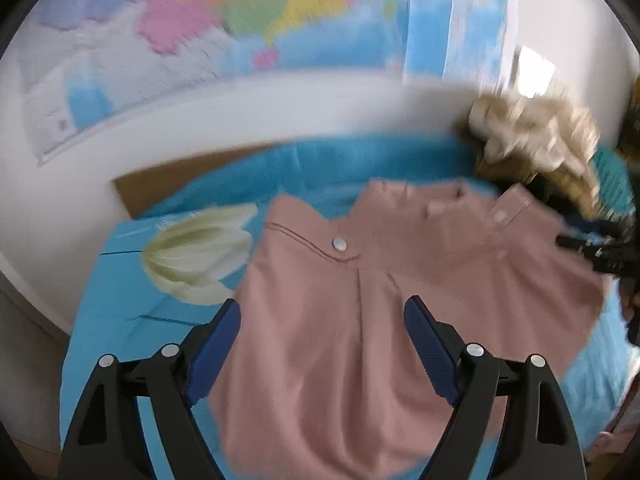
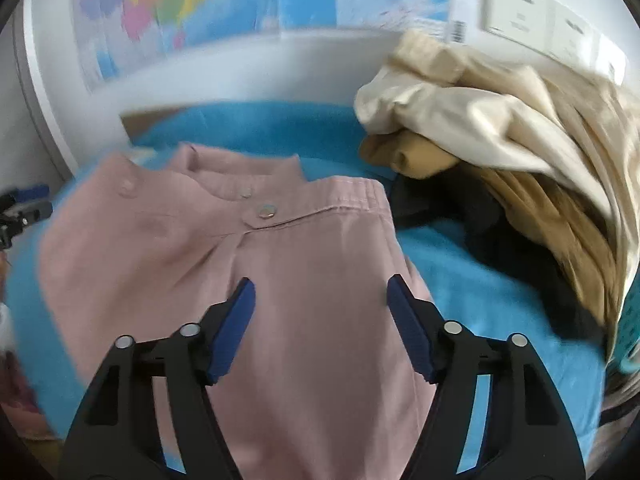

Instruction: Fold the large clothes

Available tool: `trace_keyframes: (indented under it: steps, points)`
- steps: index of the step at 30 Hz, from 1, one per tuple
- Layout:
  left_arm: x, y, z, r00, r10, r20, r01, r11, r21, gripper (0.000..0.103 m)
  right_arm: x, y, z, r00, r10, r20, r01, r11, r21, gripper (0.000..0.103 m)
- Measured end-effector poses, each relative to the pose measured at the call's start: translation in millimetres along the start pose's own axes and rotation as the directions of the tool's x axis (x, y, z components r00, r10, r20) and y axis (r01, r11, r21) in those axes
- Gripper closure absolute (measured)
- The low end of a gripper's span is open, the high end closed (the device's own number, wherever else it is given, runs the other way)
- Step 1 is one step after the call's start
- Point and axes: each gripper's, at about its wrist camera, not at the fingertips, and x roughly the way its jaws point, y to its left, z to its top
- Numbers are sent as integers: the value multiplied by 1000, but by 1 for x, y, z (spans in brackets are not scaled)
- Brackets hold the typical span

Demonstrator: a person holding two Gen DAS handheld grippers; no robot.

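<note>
We see a blue cloth (image 2: 480,292) with a white tulip print (image 1: 200,256) covering the desk. On the white wall (image 1: 280,104) behind hangs a colourful map (image 1: 224,12), with pale wall plates (image 2: 532,16) to its right.

Both views motion-blurred. Pink garment (image 1: 360,320) runs off the bottom edge in both, lower part unseen. Wall map (image 1: 200,20) smeared, text unreadable, top cut off. Clothes pile (image 2: 500,152) blurred in left wrist view; dark item under it can't be ID'd. Wall labels (image 2: 520,12) too small to read.
</note>
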Motion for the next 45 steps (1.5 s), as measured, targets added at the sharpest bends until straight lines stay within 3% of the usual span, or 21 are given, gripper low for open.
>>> trace_keyframes:
  steps: [5, 6, 7, 8, 9, 11, 13, 16, 18, 20, 21, 22, 23, 25, 28, 32, 34, 37, 40, 42, 45]
  points:
    - [59, 7, 8, 987, 20, -161, -26, 999, -36, 44, 37, 5, 16, 997, -48, -57, 46, 998, -38, 45]
    - [65, 10, 8, 985, 24, -170, -32, 999, -42, 46, 38, 4, 17, 997, -58, -55, 56, 998, -35, 58]
    - [69, 12, 10, 985, 31, -169, -39, 998, -43, 55, 41, 1, 18, 996, -75, -58, 73, 997, -38, 81]
    - [71, 15, 10, 985, 31, -169, -40, 998, -51, 66, 44, 0, 19, 995, -72, -65, 69, 997, -40, 94]
    - [73, 19, 11, 985, 23, -171, -35, 997, -65, 73, 44, -2, 19, 995, -68, -66, 66, 997, -33, 99]
    - [78, 26, 13, 985, 2, -174, -20, 995, -103, 103, 40, -7, 20, 998, -49, -49, 48, 999, -15, 100]
    - [77, 33, 17, 988, -39, -152, 18, 991, -135, 102, 25, -16, 23, 1000, -16, -2, 16, 1000, 23, 101]
    - [67, 36, 25, 995, -30, -98, 16, 989, -144, 102, -1, -34, 29, 996, 34, 87, -45, 991, 123, 101]
    - [58, 40, 32, 998, -30, -57, 20, 986, -165, 102, -17, -53, 34, 987, -6, 162, -25, 982, 188, 101]
    - [53, 42, 38, 999, 1, -37, -7, 986, -164, 100, -11, -67, 33, 990, 9, 139, -42, 971, 233, 101]
    - [53, 40, 39, 999, -17, -43, 10, 989, -148, 80, -4, -70, 32, 993, 11, 119, -41, 968, 246, 101]
    - [56, 38, 38, 996, -64, -68, 54, 990, -132, 42, 5, -70, 29, 996, 19, 87, -41, 968, 248, 101]
    - [56, 34, 35, 994, -79, -73, 70, 991, -116, 25, 16, -69, 24, 999, 30, 44, -40, 970, 242, 101]
    - [57, 25, 32, 994, -72, -81, 68, 996, -52, 24, 28, -69, 14, 999, 39, 0, -38, 968, 249, 100]
    - [71, 10, 24, 990, 7, -141, 1, 998, 58, 22, 34, -70, 7, 997, 75, -12, -68, 960, 272, 98]
    - [91, 9, 18, 983, 56, -173, -42, 995, 86, 27, 27, -66, 11, 997, 81, 0, -78, 964, 254, 81]
    - [96, 12, 18, 984, 67, -167, -54, 995, 80, 71, 24, -61, 14, 997, 80, 13, -81, 968, 238, 70]
    - [90, 24, 20, 991, 46, -125, -43, 999, 31, 95, 14, -56, 17, 996, 73, 42, -80, 971, 223, 70]
    - [81, 35, 25, 995, 24, -100, -25, 1000, -11, 98, -2, -44, 21, 994, 22, 109, -41, 983, 181, 70]
    - [79, 36, 27, 995, 14, -99, -15, 1000, -18, 98, -8, -30, 26, 989, 69, 135, -87, 987, 136, 70]
    - [80, 36, 28, 995, 26, -99, -28, 999, -16, 96, 4, 14, 38, 986, 142, 90, -140, 990, -27, 54]
